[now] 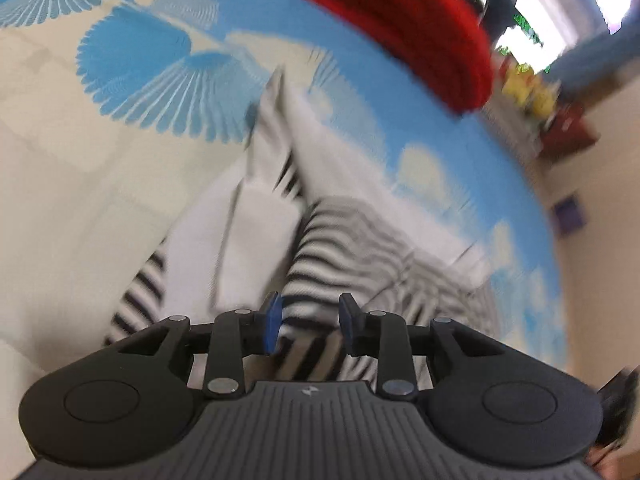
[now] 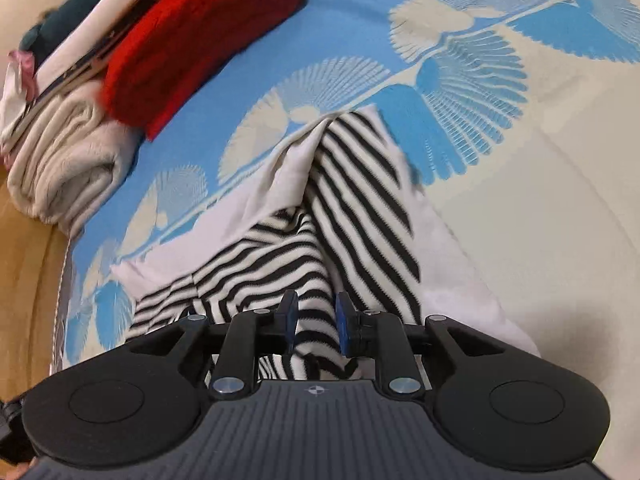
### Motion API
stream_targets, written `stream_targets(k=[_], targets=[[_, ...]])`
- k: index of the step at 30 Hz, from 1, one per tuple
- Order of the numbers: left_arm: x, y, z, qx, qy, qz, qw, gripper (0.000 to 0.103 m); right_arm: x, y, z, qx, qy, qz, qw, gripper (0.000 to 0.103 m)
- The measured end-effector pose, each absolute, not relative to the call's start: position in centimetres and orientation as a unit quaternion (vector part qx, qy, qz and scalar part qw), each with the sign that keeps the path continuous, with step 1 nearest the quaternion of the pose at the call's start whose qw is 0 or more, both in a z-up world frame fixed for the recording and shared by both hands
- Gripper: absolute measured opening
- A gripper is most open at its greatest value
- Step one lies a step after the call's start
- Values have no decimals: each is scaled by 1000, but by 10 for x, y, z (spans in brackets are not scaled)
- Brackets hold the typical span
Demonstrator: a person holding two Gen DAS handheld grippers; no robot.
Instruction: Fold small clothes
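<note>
I see both tongs, left (image 1: 309, 322) and right (image 2: 313, 322), each pinching bunched cloth of the striped shirt (image 2: 344, 200), which lies on the blue bedspread (image 2: 360, 20) (red sweater (image 2: 192, 40) nearby).

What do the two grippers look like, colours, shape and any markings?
Both are matte black: a ribbed centre plate, a rounded lobe with a circular disc each side, and linkage bars with silver pivot pins. The left gripper has a small lightning-like mark; the right gripper has a crosshair circle. The fingers carry blue pads. No cables or sleeves show.
</note>
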State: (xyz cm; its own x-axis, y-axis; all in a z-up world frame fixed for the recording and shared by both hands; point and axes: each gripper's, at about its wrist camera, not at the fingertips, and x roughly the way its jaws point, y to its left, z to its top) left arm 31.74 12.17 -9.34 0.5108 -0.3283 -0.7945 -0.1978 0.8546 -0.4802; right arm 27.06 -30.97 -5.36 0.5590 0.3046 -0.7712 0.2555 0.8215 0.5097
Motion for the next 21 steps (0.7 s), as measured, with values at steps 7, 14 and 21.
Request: stream_targets(k=[7, 14, 21], targets=[[306, 129, -57, -261, 404, -39, 876, 1, 271, -301, -51, 279, 469, 19, 838, 1], [318, 123, -83, -196, 492, -5, 848, 2, 281, -307, -68, 242, 522, -9, 818, 2], [303, 102, -57, -166, 418, -134, 883, 5, 259, -296, -28, 206, 428, 3, 880, 14]])
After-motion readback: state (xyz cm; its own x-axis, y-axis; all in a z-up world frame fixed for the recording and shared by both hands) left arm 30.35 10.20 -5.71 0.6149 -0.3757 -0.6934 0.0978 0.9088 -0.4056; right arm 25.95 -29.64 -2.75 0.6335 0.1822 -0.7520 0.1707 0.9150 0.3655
